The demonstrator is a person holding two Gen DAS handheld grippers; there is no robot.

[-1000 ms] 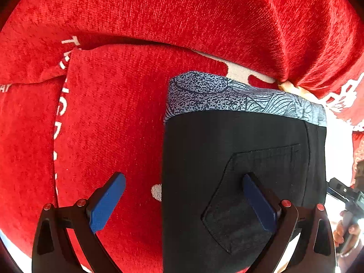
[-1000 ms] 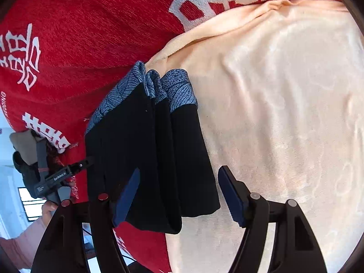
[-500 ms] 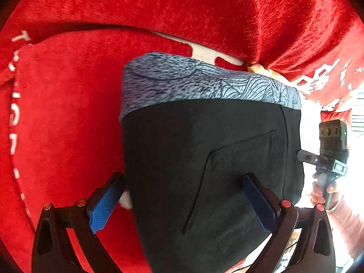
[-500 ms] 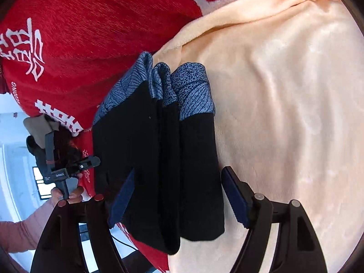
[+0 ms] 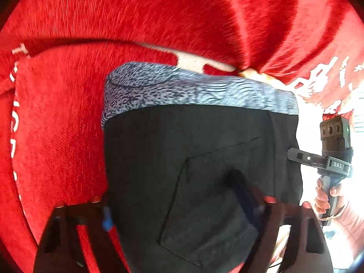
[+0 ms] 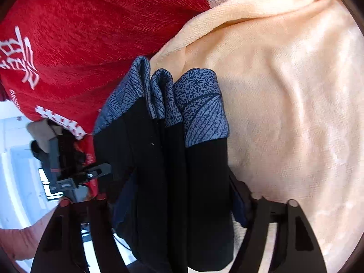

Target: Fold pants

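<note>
Pants [image 5: 200,163] folded into thick stack, patterned cuffs toward 12 o'clock, held above red blanket [image 5: 159,11] and peach towel [image 6: 284,91]. Left gripper [image 5: 179,202] clamped on stack near pocket. Right gripper [image 6: 179,195] closed around layered edge. Step judged: carrying folded bundle. Next: level lowering, both grips released together.

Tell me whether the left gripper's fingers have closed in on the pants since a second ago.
Yes. The left gripper has narrowed: its blue pads, earlier spread wide, now press into the black pants, hiding most of the left pad, against the red blanket.
</note>
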